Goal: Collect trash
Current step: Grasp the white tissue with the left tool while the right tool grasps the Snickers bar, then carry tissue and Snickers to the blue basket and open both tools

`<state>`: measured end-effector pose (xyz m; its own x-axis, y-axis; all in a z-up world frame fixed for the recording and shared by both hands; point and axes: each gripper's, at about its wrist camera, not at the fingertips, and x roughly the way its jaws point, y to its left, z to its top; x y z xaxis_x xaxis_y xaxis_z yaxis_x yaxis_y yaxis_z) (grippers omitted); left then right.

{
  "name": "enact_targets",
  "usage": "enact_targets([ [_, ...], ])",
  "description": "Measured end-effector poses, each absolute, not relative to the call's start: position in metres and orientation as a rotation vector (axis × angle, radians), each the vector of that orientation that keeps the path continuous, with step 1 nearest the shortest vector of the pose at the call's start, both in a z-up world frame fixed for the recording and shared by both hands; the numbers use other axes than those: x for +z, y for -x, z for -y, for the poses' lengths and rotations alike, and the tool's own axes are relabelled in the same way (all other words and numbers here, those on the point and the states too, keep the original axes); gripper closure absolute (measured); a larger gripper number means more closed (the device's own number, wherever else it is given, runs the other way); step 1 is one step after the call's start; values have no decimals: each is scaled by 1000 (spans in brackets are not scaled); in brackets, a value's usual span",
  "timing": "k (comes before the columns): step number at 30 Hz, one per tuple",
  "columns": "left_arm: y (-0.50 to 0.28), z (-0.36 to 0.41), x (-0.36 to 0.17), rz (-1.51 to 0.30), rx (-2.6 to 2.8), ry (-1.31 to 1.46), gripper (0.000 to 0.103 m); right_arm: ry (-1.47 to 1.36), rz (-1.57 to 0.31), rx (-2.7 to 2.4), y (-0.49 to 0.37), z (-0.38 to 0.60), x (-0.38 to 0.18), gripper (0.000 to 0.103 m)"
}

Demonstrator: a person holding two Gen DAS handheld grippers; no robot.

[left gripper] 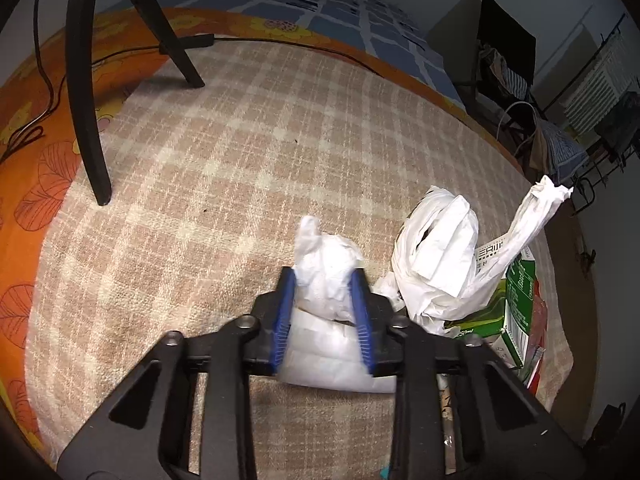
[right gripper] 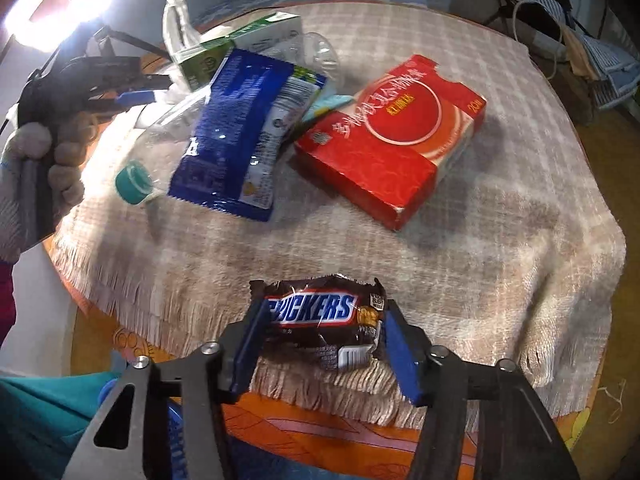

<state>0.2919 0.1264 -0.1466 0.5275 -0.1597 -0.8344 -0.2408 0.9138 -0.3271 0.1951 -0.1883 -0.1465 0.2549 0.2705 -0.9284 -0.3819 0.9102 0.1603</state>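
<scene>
Left gripper (left gripper: 325, 308): clamped on crumpled white plastic bag (left gripper: 328, 280), held between blue pads.
Right gripper (right gripper: 324, 336): pinching Snickers wrapper (right gripper: 324, 314) at cloth's fringed edge.
Ahead of right gripper: red carton (right gripper: 394, 140), blue snack packet (right gripper: 240, 136).

Trash count on the checked cloth (right gripper: 460, 240)

One Snickers wrapper (right gripper: 324, 320), one red carton (right gripper: 394, 140), one blue snack packet (right gripper: 236, 136), one green-and-white carton (right gripper: 236, 42), one clear bottle with a teal cap (right gripper: 134, 182); two crumpled white plastic bags (left gripper: 328, 280) (left gripper: 440, 256); two grippers (left gripper: 325, 312) (right gripper: 322, 340).
</scene>
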Motion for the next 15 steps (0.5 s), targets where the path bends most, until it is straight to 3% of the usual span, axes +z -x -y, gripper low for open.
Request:
enact_targets([
  [5, -292, -122, -144, -1006, 47, 421, 89, 65, -1231, 460, -193, 186, -144, 84],
  [9, -290, -122, -140, -994, 48, 431, 91, 55, -1212, 465, -190, 185, -136, 90],
  [15, -288, -130, -119, -942, 65, 429, 92, 47, -1152, 468, -192, 187, -119, 91],
])
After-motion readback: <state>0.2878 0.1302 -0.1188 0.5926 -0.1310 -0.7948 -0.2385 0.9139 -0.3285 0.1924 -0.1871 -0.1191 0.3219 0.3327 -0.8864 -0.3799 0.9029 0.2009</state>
